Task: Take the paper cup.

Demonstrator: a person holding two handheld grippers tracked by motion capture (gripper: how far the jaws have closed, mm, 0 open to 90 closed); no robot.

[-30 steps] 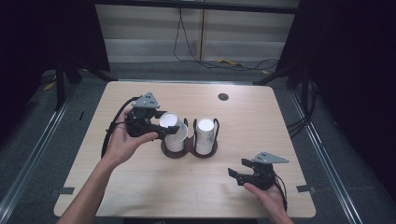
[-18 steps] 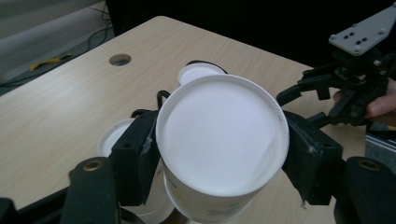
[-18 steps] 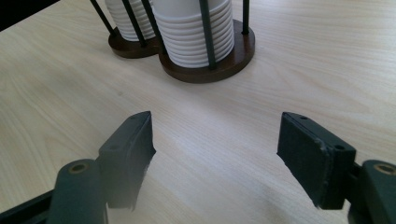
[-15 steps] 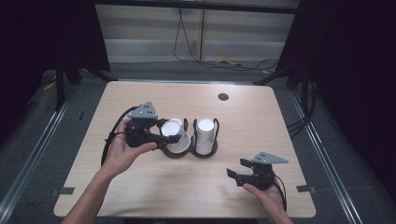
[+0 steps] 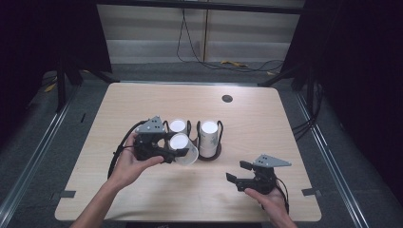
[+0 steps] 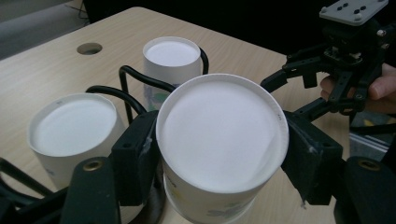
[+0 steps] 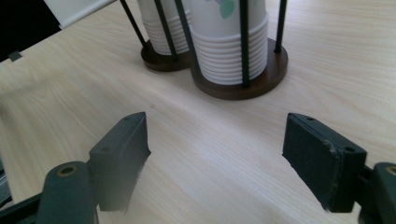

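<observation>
We see a light wooden counter (image 5: 142,99) with a small round dark hole (image 5: 227,98) near its far edge, and grey carpeted floor (image 5: 47,123) on every side of it. On that floor beyond the counter, black cables (image 5: 190,47) run down from a pale wall panel (image 5: 152,28) and trail off beside a small yellow piece (image 5: 233,63). We also make out dark stand legs (image 5: 64,71) to the left of the counter, black curtains (image 5: 361,71) to the right, and short strips of grey tape (image 5: 64,194) at the counter's near corners.
</observation>
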